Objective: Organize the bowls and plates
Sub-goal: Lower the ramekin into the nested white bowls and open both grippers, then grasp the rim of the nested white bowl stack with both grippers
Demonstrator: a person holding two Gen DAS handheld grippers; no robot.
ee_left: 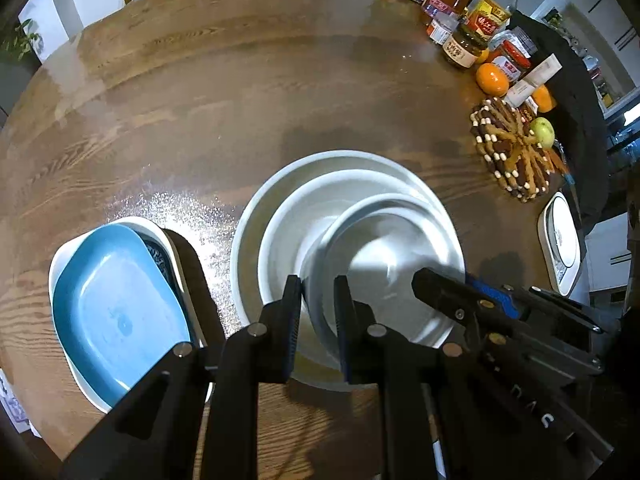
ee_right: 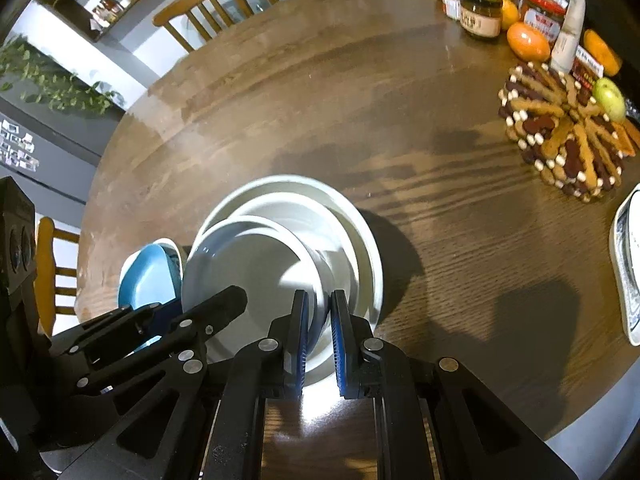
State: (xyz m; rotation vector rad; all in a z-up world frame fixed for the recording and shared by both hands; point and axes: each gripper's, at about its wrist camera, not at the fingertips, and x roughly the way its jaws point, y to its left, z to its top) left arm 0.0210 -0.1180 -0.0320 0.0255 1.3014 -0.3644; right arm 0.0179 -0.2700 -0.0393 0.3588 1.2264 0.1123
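Both grippers pinch opposite rim edges of one small white bowl (ee_left: 384, 272): the left gripper (ee_left: 318, 292) clamps the near-left edge, and the right gripper (ee_right: 318, 308) grips the near-right edge, its blue pads closed on the rim. Held between them, that bowl hangs tilted above a stack of two larger white bowls (ee_right: 356, 248) standing on the wooden table (ee_left: 200, 120); whether its underside already touches the bowl beneath is unclear.

Just left of the stack sits a blue dish (ee_left: 116, 308) nested in a white one. Farther off to the right lie a beaded trivet (ee_right: 568, 140), a green apple (ee_right: 610, 98), oranges and several jars and bottles (ee_left: 476, 24).

Judging by the tilt, the main risk is an uneven release: if one side lets go first, the bowl could tip, clatter against the stack's rim or slide toward the blue dish. Thin rim grips could also slip.
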